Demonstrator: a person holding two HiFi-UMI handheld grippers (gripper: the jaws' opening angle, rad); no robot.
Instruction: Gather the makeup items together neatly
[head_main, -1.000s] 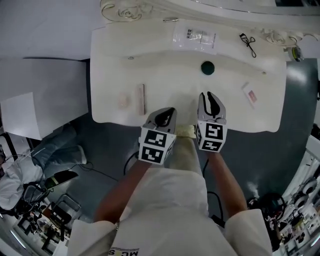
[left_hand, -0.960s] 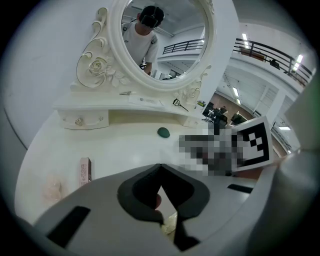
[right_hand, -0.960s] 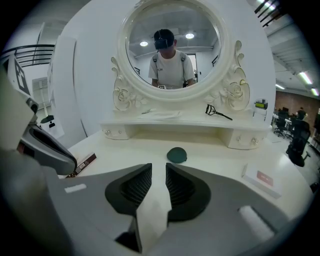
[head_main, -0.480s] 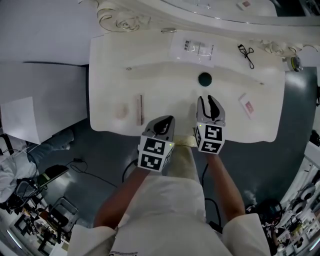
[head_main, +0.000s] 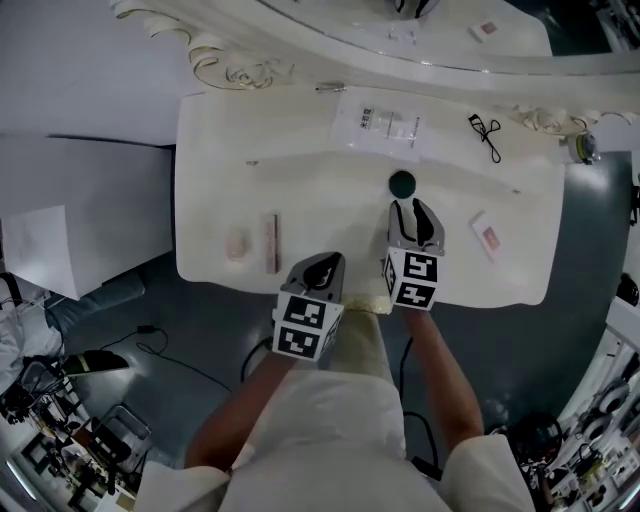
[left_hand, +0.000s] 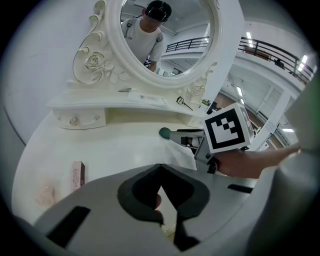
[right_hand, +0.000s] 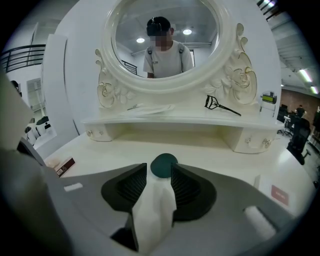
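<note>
Jaws of the right gripper (right_hand: 159, 171) are being opened over the white vanity table (head_main: 330, 205), and nothing is being pressed by their ribbed pads. Only bare tabletop is being shown in the gap between them. A dark green round case (right_hand: 164, 161) is being framed right at their tips, lying flat on the table just ahead of the gripper, near the middle of the surface and in front of the raised shelf (head_main: 300, 110).

The left gripper (head_main: 325, 262) is being held lower, at the front edge of the table, just beside the right one. Its jaws are being kept together at the tips, and nothing is being gripped between them.

The other makeup items are being seen spread well apart. A slim pink box (head_main: 271, 242) is being seen on the left part of the table, lengthwise toward the shelf, with a pale pink puff (head_main: 237, 244) just beside it on its outer side. A small pink-marked sachet (head_main: 487, 235) is being seen on the right part of the table, apart from the green case. On the shelf, a clear packet (head_main: 382, 123) is being seen lying flat near the middle, and a black eyelash curler (head_main: 485, 135) is being seen to its right. A thin metal item near the shelf's left end is too small to be identified.

Behind the shelf, an oval mirror (right_hand: 165, 35) in a carved white frame is being shown, and a person in a white top is being reflected in it.
</note>
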